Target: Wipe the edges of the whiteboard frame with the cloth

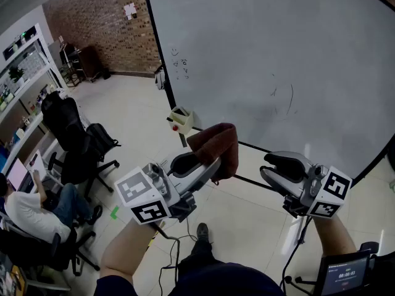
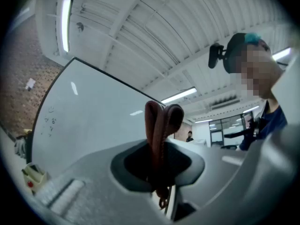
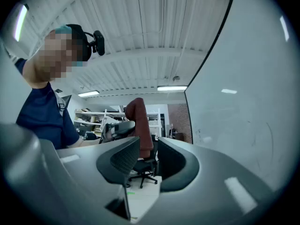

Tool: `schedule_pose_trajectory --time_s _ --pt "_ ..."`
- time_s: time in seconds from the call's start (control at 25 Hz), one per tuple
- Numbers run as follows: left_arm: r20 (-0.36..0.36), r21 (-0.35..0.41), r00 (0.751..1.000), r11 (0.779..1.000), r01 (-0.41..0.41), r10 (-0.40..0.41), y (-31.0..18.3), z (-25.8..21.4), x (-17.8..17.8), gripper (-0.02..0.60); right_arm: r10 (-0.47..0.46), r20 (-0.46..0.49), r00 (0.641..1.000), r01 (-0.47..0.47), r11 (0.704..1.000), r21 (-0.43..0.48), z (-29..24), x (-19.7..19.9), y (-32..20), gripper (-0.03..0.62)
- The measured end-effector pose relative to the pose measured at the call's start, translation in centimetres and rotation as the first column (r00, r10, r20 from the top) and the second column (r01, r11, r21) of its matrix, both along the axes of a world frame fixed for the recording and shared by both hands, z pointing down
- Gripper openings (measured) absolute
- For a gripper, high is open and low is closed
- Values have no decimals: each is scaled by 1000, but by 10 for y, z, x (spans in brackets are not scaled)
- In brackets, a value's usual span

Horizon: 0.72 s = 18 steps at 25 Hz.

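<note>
Below the large whiteboard's thin black frame [image 1: 158, 42], at six o'clock, left gripper [image 1: 200, 163] clamped a folded maroon fabric cloth [image 1: 219, 145], right gripper [image 1: 279, 164] stood agape, empty; cloth likely needed pressing flat along the edge.

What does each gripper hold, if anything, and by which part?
The left gripper clamps the maroon cloth by one bunched end, and the rest sticks out past the jaws. The right gripper is open and empty.

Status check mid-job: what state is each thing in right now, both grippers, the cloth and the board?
Left gripper: shut on the cloth.
Right gripper: open, nothing between its jaws.
Cloth: bunched, sticking up from the left gripper, apart from the whiteboard.
Whiteboard: upright, mostly clean, faint marks near its left edge.
</note>
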State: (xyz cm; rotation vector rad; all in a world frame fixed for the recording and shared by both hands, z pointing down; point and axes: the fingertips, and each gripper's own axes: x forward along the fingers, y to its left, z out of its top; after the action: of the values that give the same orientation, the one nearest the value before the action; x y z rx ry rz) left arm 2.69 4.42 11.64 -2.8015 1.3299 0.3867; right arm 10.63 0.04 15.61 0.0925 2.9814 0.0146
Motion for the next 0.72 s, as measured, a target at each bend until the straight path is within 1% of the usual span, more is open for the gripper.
schedule_pose_trajectory --time_s 0.04,0.12,0.2,0.28,0.36,0.48,0.52,0.6,0.64,0.72 --pt "0 5 999 999 -36 36 -7 -6 -10 63 -35 -4 999 35 999 -4 -10 -20 -5 125" --pt "6 13 994 994 -112 112 -20 -17 -31 63 -111 -11 994 111 994 -21 -32 -61 -14 187" --pt "27 17 980 980 -200 199 -31 -27 -51 63 -198 -14 980 197 979 -44 -54 -102 -22 265" --pt "55 22 959 959 -281 280 -41 -37 -70 63 -280 -24 960 278 959 -50 -75 -139 -28 281" --pt "62 31 939 940 -341 339 -54 -47 -86 63 -340 -56 939 339 940 -29 -88 -166 -33 280" --pt "32 31 918 918 -396 395 -80 -58 -101 63 -384 -104 918 387 922 18 -93 -186 -45 275" --pt "27 27 915 914 -404 404 -89 -59 -105 63 -380 -106 919 385 922 37 -95 -192 -51 259" --pt "27 17 914 914 -405 404 -104 -59 -116 63 -362 -94 927 368 928 59 -97 -204 -65 145" --pt "29 11 915 915 -403 403 -109 -58 -122 63 -360 -88 929 365 929 55 -97 -209 -71 124" --pt "34 -5 914 914 -405 405 -114 -55 -130 63 -374 -86 924 378 925 39 -94 -218 -77 110"
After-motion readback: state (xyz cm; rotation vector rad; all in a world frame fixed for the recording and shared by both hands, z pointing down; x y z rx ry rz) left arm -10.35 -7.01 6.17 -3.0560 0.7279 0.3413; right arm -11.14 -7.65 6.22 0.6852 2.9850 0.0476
